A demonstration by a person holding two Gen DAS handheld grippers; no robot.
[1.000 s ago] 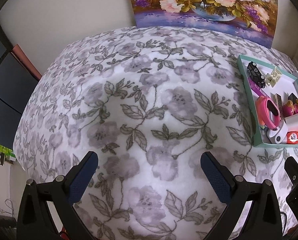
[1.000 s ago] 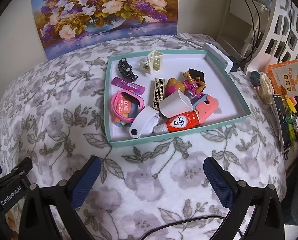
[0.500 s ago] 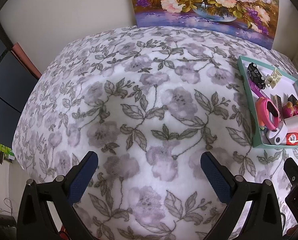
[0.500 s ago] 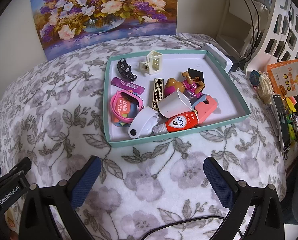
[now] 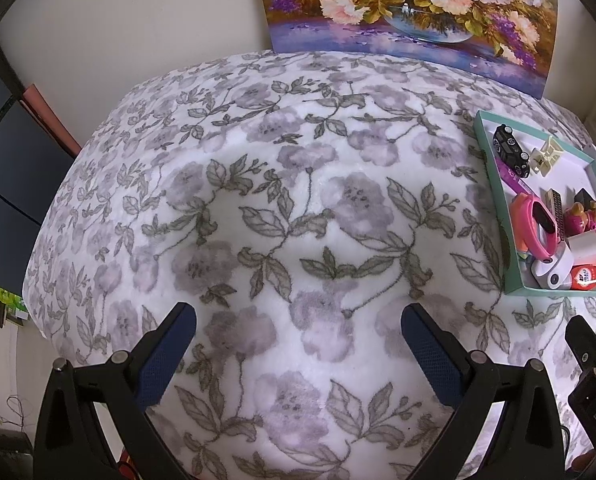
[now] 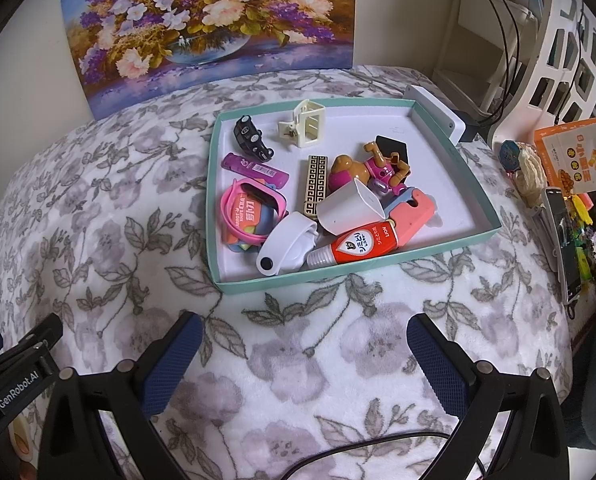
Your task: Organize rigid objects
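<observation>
A teal-rimmed white tray [image 6: 474, 184] on the floral blanket holds several small objects: a black toy car [image 6: 252, 138], a cream clip [image 6: 308, 124], a purple tube [image 6: 256, 168], a pink watch [image 6: 252, 210], a white cup [image 6: 352, 208], a red-orange glue tube [image 6: 358, 246] and a toy figure [image 6: 372, 170]. My right gripper [image 6: 304, 352] is open and empty, hovering in front of the tray. My left gripper [image 5: 298, 344] is open and empty over bare blanket; the tray [image 5: 494, 184] lies at its far right.
A flower painting [image 6: 210, 24] leans on the wall behind the tray. A white device [image 6: 436, 112] sits at the tray's back right corner. Books and clutter [image 6: 570, 184] and a white rack [image 6: 566, 32] stand on the right. The blanket [image 5: 278, 200] drops off at left.
Both grippers have drifted very slightly; the tray sits a touch lower in the right wrist view. Nothing was grasped or released.
</observation>
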